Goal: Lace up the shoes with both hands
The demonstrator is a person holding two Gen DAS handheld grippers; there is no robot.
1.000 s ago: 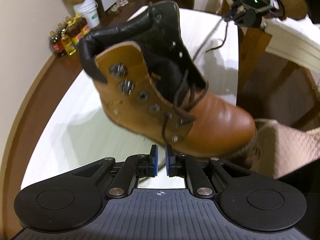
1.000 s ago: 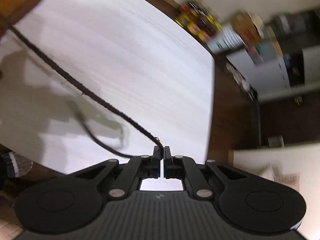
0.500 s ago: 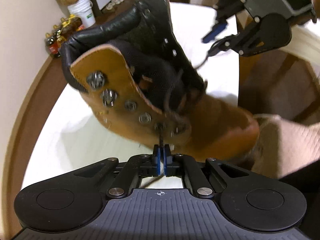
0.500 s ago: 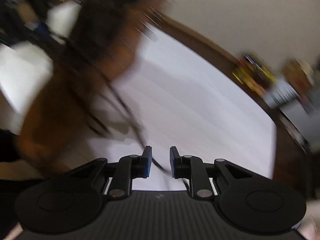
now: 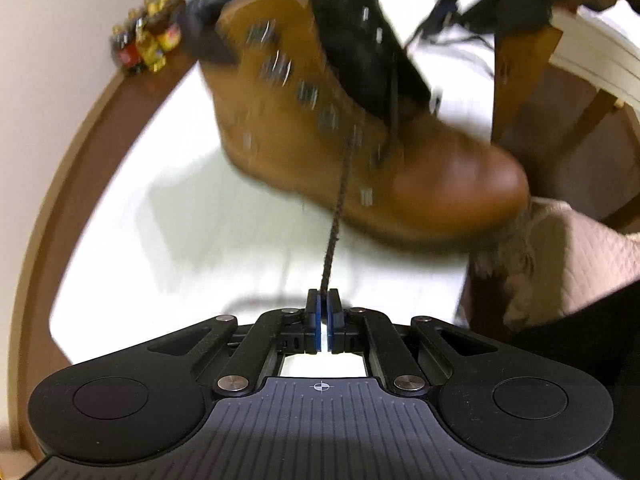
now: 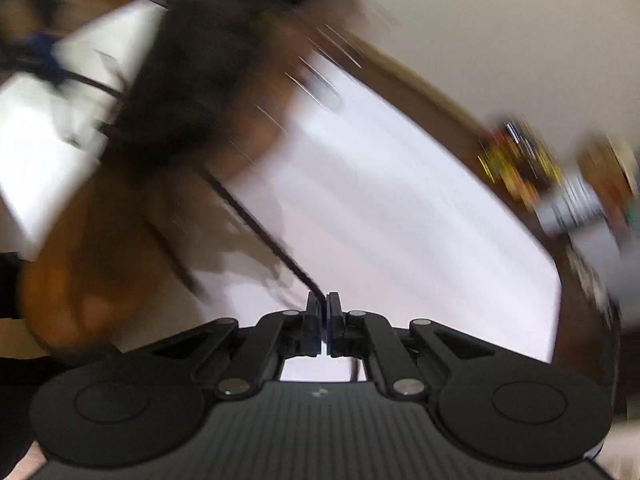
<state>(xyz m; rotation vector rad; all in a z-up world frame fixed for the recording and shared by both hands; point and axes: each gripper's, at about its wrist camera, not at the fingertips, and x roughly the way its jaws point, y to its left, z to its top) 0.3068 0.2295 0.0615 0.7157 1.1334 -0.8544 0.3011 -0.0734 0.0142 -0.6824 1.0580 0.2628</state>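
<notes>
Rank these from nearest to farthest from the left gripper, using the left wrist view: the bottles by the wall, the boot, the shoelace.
1. Shoelace: pinched in the left gripper jaws, running up to the boot.
2. Boot: centre, on the white table.
3. Bottles: upper left, on the floor by the wall.

- One brown boot [image 5: 320,120] stands on the white table [image 5: 180,240].
- One dark lace [image 5: 336,220] is seen in the left wrist view; the right wrist view also shows one lace strand [image 6: 264,236]. If they are two ends of the same lace, I cannot tell.
- Two grippers: the left gripper [image 5: 323,312] and the right gripper [image 6: 324,312].
- About six metal eyelets [image 5: 308,94] go down the near side of the boot; they are blurred.
- One group of bottles [image 5: 146,36] is on the floor; the number is not clear.
</notes>
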